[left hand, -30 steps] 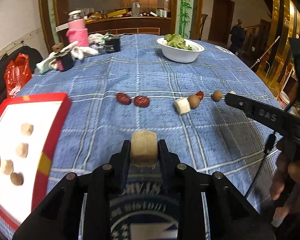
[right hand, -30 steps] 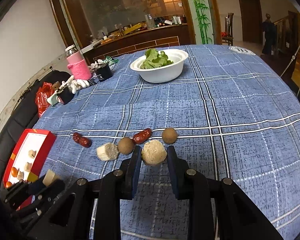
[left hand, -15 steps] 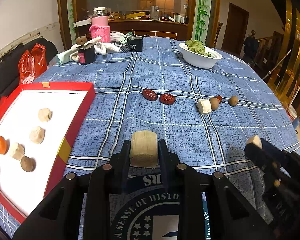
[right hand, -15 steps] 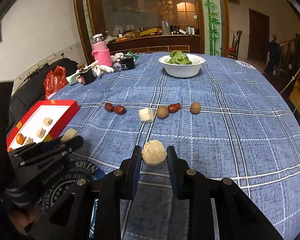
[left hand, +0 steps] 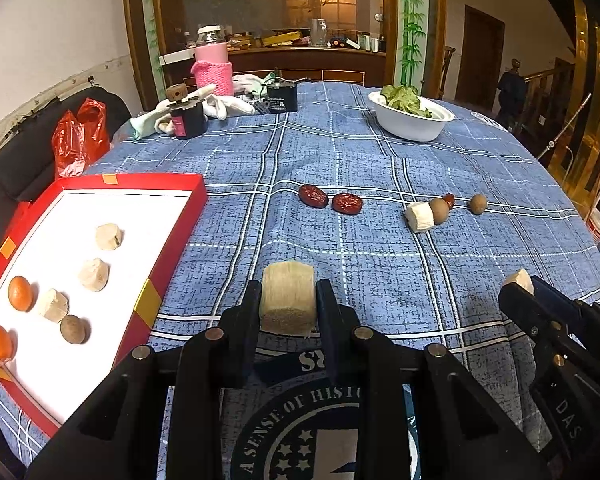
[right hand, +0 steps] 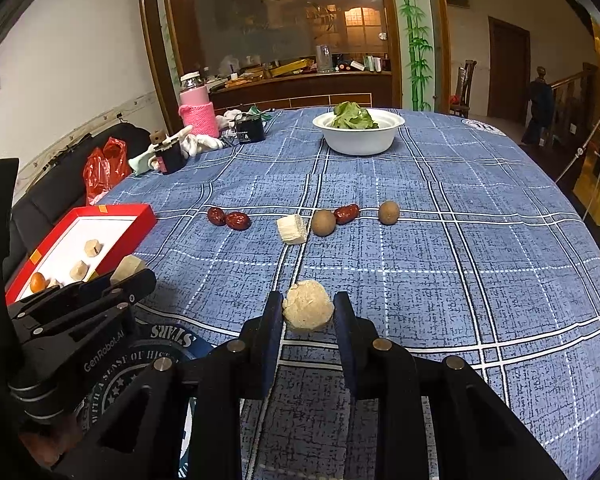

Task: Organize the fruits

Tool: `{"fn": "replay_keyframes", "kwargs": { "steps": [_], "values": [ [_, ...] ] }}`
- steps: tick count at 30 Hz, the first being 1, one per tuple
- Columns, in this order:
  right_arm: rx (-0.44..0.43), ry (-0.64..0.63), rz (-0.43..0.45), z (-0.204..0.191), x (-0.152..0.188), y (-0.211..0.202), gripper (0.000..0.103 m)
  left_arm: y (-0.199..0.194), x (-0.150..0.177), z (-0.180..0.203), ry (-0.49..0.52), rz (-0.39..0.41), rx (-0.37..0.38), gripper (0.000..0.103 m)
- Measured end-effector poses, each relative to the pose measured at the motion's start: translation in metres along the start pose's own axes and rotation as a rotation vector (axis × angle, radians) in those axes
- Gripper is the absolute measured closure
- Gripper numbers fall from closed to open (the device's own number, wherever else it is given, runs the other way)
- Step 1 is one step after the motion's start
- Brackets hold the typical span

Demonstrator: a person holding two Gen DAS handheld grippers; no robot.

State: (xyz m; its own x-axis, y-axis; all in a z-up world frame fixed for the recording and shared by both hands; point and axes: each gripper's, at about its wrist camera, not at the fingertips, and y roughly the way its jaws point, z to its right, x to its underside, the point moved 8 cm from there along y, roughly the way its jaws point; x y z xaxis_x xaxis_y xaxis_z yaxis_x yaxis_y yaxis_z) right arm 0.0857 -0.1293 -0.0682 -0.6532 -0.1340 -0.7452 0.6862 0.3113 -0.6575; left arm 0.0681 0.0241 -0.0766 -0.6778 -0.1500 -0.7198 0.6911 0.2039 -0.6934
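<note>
Left wrist view, left to right. Red tray [left hand: 168,248] with white floor sits at left edge of frame on the blue plaid tablecloth [left hand: 380,160]. In it: two oranges [left hand: 20,293] at far left, three pale chunks [left hand: 94,274] in a diagonal run, one brown round fruit [left hand: 73,329] low in the tray. None touching each other.

Bottom centre: left gripper [left hand: 288,300] is clamped on a tan cylindrical chunk [left hand: 288,298], both fingers pressed against its sides, held above the cloth just right of the tray's near corner.

Mid-frame row on the cloth: two red dates [left hand: 313,196] just beside each other, then a gap, then a white cut piece [left hand: 419,217] touching a brown longan [left hand: 439,210], with a third date [left hand: 448,200] partly hidden behind it, and a second longan [left hand: 478,203] apart at the right end.

Lower right: right gripper [left hand: 520,284] enters from the edge, pale chunk at its tip.

Upper frame: pink bottle [left hand: 213,65] upper left, white bowl of greens [left hand: 410,118] upper right.

Right wrist view: left gripper at lower left, above the tray's near corner. Bottom centre, right gripper [right hand: 308,312] is closed on a rough pale round lump [right hand: 308,310], held above the cloth, well short of the fruit row across mid-frame.
</note>
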Motion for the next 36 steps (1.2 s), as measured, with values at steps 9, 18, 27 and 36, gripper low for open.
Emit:
{"fn": "replay_keyframes", "kwargs": {
  "steps": [9,18,27,36],
  "values": [
    [0.001,0.005,-0.005,0.0016,0.0007,0.0016,0.077,0.0003,0.0005,0.0002,0.004,-0.004,-0.013,0.079],
    [0.005,0.009,-0.009,0.0023,0.0016,0.0026,0.077,-0.0004,0.0007,-0.0013,0.002,-0.006,-0.020,0.079],
    [0.009,0.013,-0.013,0.0031,0.0022,0.0024,0.076,-0.0021,0.0002,-0.0010,0.002,0.002,-0.019,0.079],
    [0.033,0.014,0.006,0.0044,0.0009,-0.0018,0.076,-0.0053,-0.0016,0.0027,0.019,0.021,-0.018,0.079]
  ]
}}
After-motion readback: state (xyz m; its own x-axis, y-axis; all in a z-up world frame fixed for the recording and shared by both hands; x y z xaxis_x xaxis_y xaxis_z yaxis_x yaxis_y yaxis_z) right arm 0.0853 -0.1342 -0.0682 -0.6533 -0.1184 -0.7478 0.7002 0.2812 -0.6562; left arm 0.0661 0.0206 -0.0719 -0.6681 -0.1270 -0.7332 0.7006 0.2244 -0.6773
